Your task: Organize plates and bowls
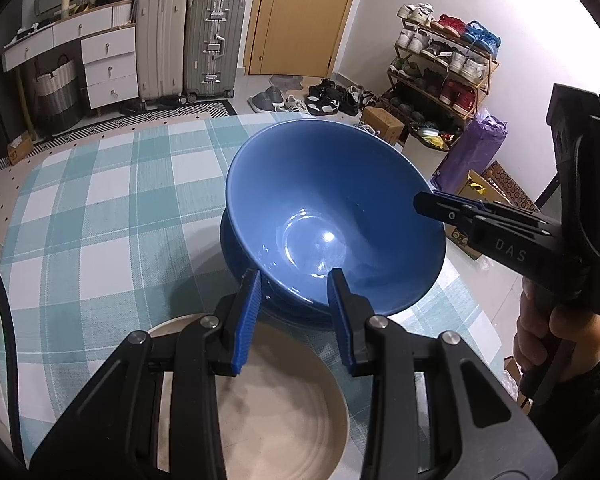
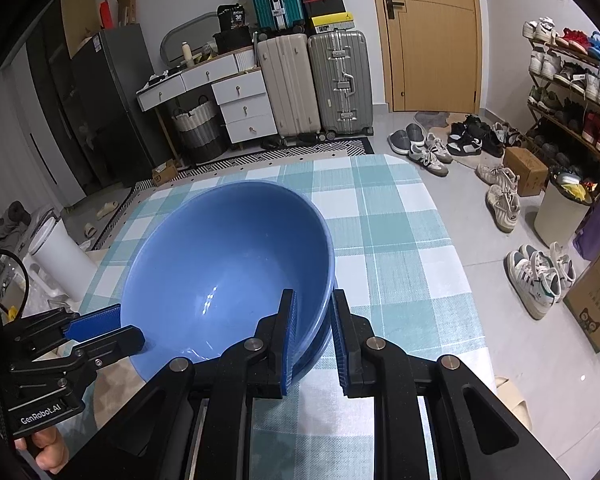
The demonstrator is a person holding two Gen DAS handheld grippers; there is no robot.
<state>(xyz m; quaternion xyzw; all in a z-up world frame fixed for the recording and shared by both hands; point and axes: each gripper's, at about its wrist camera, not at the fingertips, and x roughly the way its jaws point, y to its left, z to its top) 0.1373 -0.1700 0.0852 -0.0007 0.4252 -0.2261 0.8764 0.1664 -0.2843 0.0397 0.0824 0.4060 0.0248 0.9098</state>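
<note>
Blue pads: both grippers have ribbed blue pads, and both sets are pinching the same bowl rim.
Left gripper [image 1: 294,284]: jaws clamped on the near rim of the blue bowl [image 1: 332,208], one pad inside the wall, one outside.
Right gripper [image 2: 314,306]: jaws squeezed nearly together on the bowl's [image 2: 228,264] right-hand rim, again one pad in and one out.
Under the left jaws: a beige plate [image 1: 284,404] with faint rings, sitting right below the fingers on the cloth.
Just past the jaws: the bowl, tilted and glossy, with a second blue dish [image 1: 236,256] peeking out directly underneath it. Can't tell if they're touching.
Around it: teal and white checked tablecloth [image 1: 100,216], bowl near the right side of the table.
Right edge, left view: a hand [image 1: 556,332] wrapped around the other gripper's handle.
Further out: suitcases [image 2: 312,84], wooden door [image 2: 432,32], a shoe rack [image 1: 444,60] packed full, loose sneakers on the floor.
</note>
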